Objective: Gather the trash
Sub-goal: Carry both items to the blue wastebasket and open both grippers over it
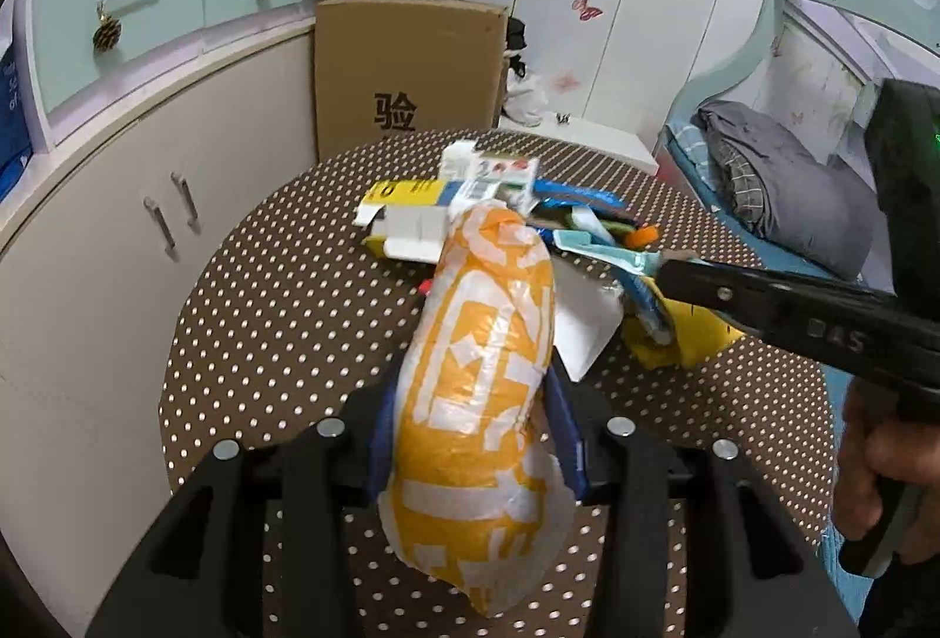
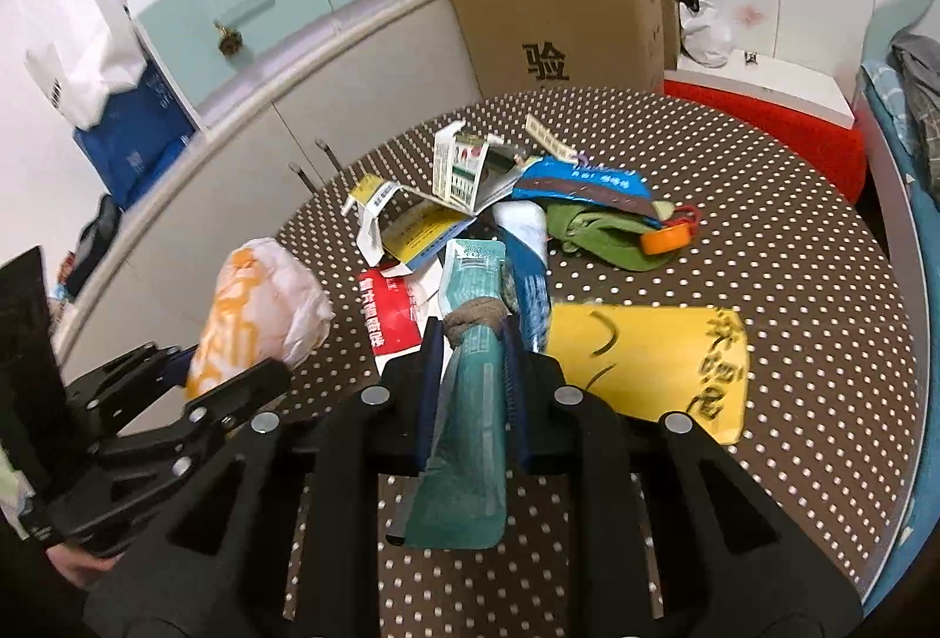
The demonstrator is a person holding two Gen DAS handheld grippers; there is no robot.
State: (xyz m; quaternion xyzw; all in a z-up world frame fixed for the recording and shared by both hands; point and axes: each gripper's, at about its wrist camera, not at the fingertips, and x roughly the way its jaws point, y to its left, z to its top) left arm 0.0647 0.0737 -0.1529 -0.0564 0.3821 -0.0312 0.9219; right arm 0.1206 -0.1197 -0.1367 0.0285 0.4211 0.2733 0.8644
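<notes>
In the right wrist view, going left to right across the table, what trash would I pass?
Orange-and-white plastic bag held in the left hand-held gripper → red packet → teal pouch clamped in the right hand-held gripper → yellow packet.
</notes>
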